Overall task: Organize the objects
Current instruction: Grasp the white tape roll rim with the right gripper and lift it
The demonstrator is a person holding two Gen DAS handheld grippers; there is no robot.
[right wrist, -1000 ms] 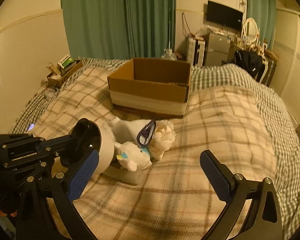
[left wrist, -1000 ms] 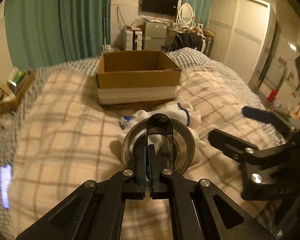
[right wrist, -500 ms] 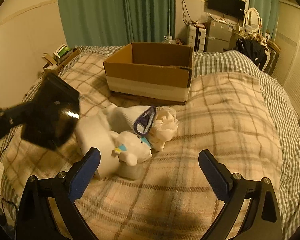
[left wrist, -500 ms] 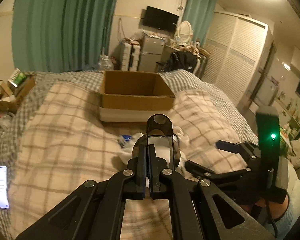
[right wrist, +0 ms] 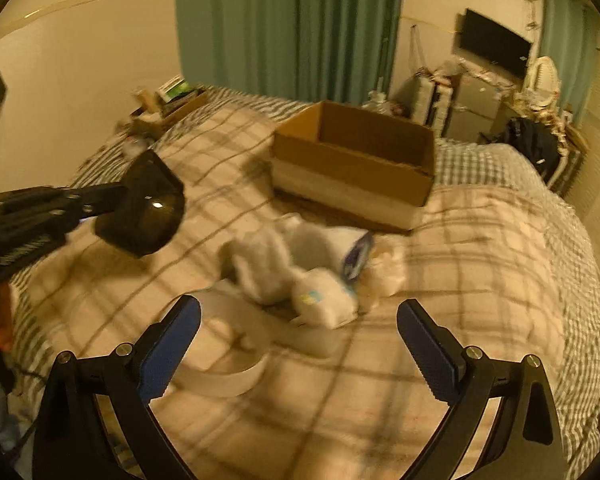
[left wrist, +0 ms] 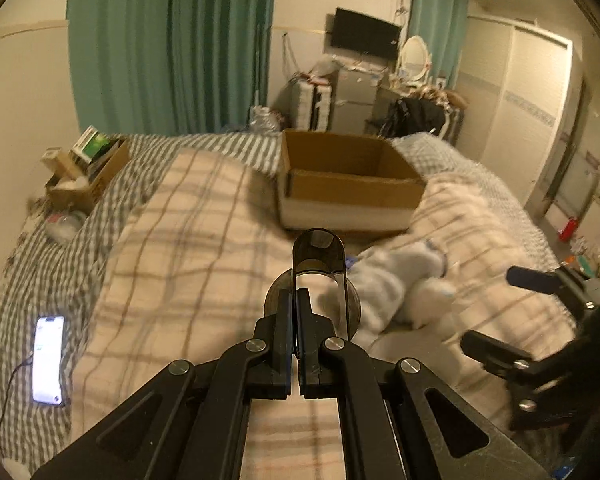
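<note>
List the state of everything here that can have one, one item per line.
Left gripper: jaws shut on the dark cup, held above the bed.
Dark cup: lifted, tilted on its side.
Right gripper: jaws open, holding nothing.
Cardboard box: open at the top, upright on the bed; contents not visible.
Plush toys: lying in a heap on the blanket.
Phone: screen lit, cable plugged in.
Television: screen dark.

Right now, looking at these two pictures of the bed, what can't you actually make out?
- Cardboard box floor: in both views its near wall hides whatever lies inside.
- White soft toys: motion blur in both views smears where one ends and the next begins.
- Dark tinted object in the left gripper: the closed fingers cover its lower part in the left view.
- Phone screen: lit, text too small.
- Right gripper: open, holds nothing.
</note>
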